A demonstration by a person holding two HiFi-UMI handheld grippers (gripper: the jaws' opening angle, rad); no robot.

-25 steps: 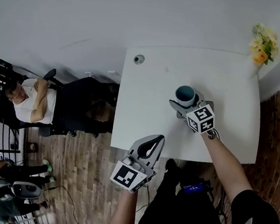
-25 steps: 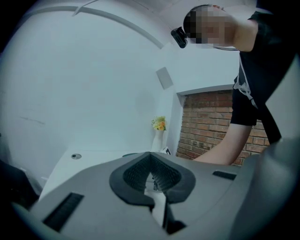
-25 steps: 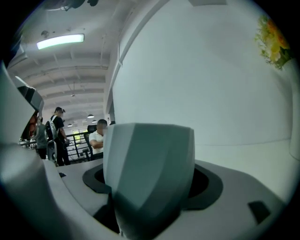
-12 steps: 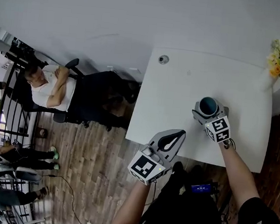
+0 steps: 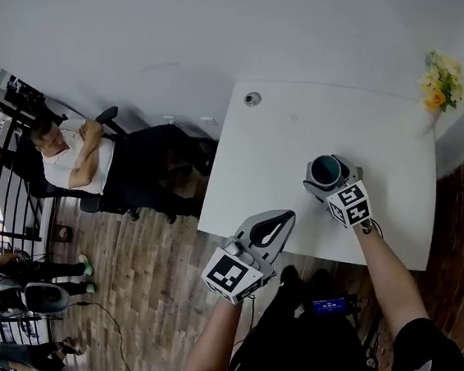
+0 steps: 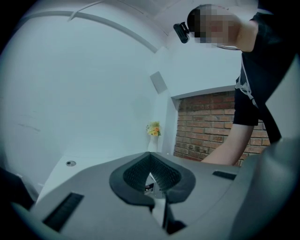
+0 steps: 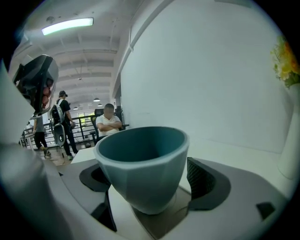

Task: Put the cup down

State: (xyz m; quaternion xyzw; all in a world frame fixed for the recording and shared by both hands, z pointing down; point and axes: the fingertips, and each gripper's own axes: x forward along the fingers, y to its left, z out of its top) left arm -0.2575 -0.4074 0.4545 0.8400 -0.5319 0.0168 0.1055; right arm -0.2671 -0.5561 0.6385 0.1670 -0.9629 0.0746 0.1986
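The smooth, round blue-green cup (image 7: 140, 164) is sitting on the flat white table (image 5: 286, 145), right of the middle. It is between the right gripper's (image 5: 328, 181) bumpy black pads (image 7: 200, 180). Those jaws have just been opening and are not squeezing it. The left gripper's (image 6: 151, 161) grey jaws are pressing together, empty.

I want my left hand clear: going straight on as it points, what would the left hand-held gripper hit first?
Probably the right hand-held gripper, whose jaws have just been opening round the teal cup on the white table; height is hard to judge.
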